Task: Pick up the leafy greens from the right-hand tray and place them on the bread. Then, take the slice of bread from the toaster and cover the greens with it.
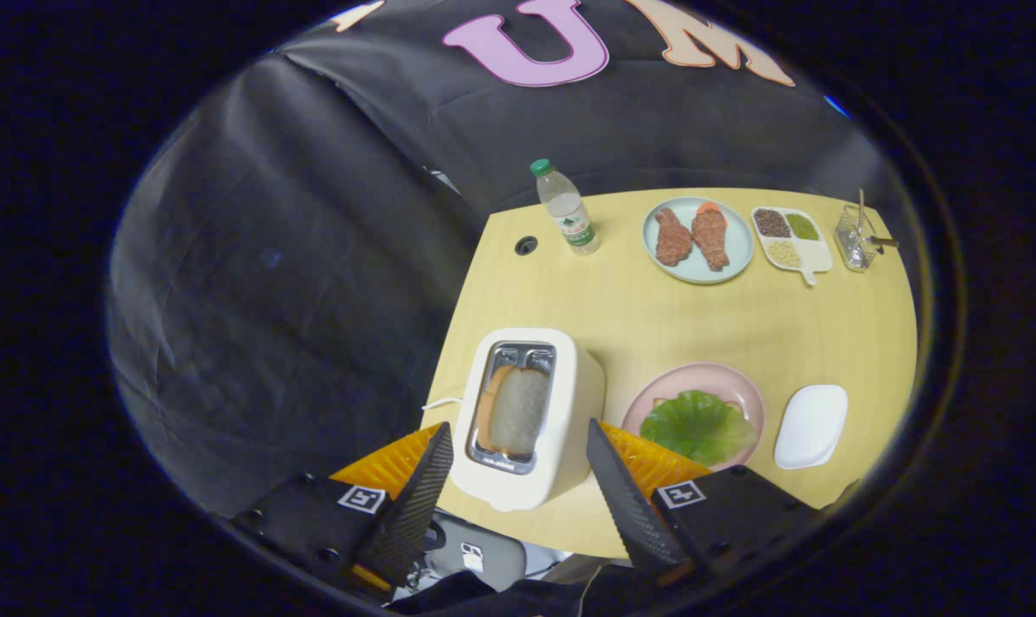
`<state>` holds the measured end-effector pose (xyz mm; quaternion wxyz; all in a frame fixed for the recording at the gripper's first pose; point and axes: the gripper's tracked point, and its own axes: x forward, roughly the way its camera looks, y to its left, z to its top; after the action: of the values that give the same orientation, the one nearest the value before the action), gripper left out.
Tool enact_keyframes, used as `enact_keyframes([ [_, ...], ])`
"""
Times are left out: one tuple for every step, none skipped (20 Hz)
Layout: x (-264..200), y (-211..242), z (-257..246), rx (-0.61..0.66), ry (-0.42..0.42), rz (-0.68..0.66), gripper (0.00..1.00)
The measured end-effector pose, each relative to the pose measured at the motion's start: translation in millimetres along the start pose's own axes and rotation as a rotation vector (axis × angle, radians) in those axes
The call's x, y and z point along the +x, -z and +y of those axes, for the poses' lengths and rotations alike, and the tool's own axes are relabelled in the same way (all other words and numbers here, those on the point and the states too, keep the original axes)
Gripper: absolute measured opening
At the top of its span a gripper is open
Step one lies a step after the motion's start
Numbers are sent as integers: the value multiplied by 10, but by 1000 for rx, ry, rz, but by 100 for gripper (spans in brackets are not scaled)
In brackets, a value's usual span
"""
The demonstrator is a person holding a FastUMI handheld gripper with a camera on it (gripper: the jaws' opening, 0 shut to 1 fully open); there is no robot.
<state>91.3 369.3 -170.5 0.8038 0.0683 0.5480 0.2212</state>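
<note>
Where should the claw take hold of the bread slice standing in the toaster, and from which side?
Grip the bread slice by its exposed top edge, coming straight down from above. It stands upright in the toaster slot, so the slot walls hide its lower part. The open claw already straddles the toaster; its fingers should likely close across the slice's thin faces.

- Toaster (530, 420) near left on table (697, 317); bread slice (518, 410) in its slot.
- Plate (696, 411) right of toaster, greens (697, 426) on it.
- Tray (811, 425) right of plate.
- Bottle (567, 208) far.
</note>
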Motion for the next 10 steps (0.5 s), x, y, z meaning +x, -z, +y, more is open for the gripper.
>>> enact_keyframes([
  [76,-26,48,-5,3,2,98],
  [159,-28,83,-9,6,6,98],
  [247,7,148,-7,4,14,98],
  [331,43,200,-5,1,27,98],
  [410,77,239,-7,4,36,98],
  [512,107,258,-13,11,45,98],
  [615,148,274,-22,19,56,98],
  [693,181,273,-33,31,64,97],
  [749,210,277,-44,42,68,97],
  [799,231,271,-54,52,68,96],
])
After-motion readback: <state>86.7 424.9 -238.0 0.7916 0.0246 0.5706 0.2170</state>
